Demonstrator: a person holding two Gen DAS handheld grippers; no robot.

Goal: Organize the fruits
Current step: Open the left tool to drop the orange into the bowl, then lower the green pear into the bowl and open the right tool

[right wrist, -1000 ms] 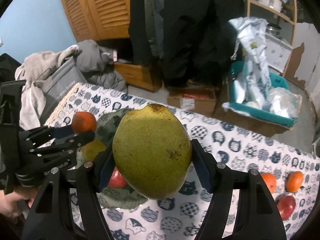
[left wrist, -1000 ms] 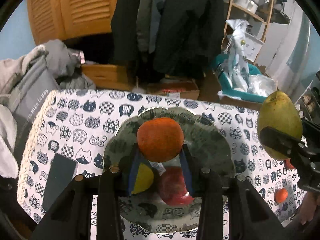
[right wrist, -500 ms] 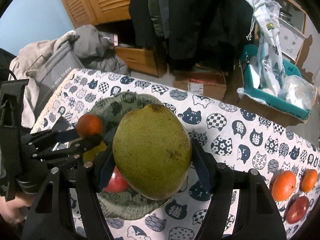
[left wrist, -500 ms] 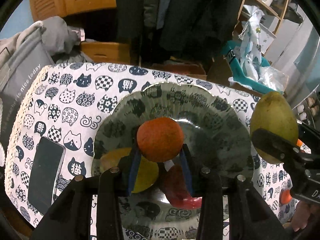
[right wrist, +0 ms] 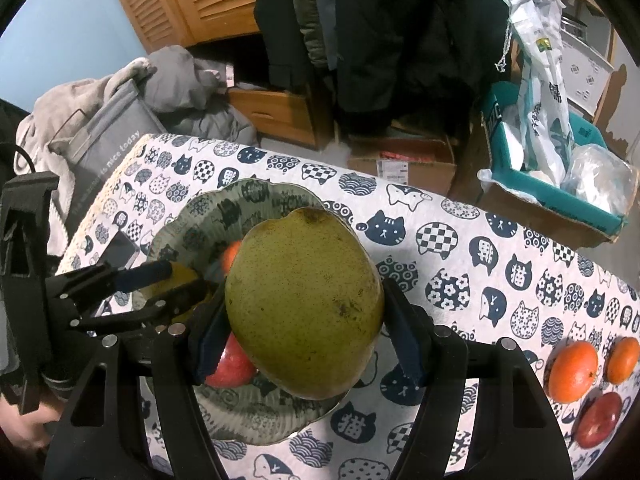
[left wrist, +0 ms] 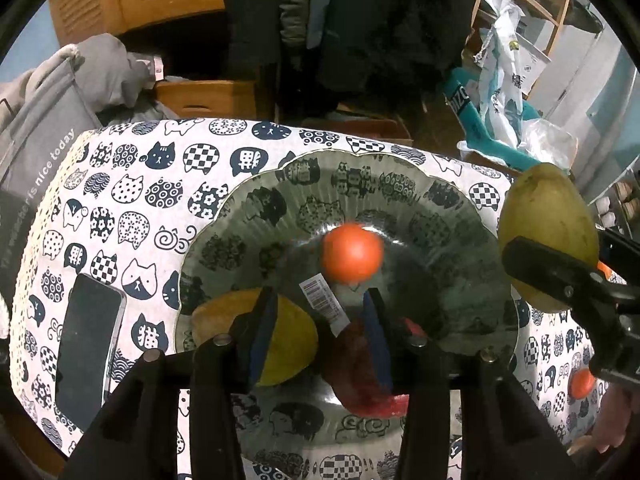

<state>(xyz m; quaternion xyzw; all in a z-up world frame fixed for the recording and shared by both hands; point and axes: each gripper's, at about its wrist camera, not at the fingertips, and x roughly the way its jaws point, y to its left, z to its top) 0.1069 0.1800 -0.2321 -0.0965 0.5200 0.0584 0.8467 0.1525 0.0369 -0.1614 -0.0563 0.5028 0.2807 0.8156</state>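
In the left wrist view, the left gripper (left wrist: 320, 312) hangs over the plate (left wrist: 400, 184), its jaws opening with nothing between them. A blurred orange (left wrist: 351, 253) sits beyond the fingertips over the plate's middle. A yellow fruit (left wrist: 292, 340) and a red apple (left wrist: 360, 380) lie on the plate, and a phone (left wrist: 90, 356) lies left of it.

In the right wrist view, the right gripper (right wrist: 304, 316) clamps a big green mango (right wrist: 302, 300) above the plate's right edge. Two oranges (right wrist: 573, 365) and an apple (right wrist: 599, 420) rest on the tablecloth (right wrist: 480, 256) far right.

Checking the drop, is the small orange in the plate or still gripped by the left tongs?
Released: the orange sits blurred beyond the opening left tongs, over the plate.
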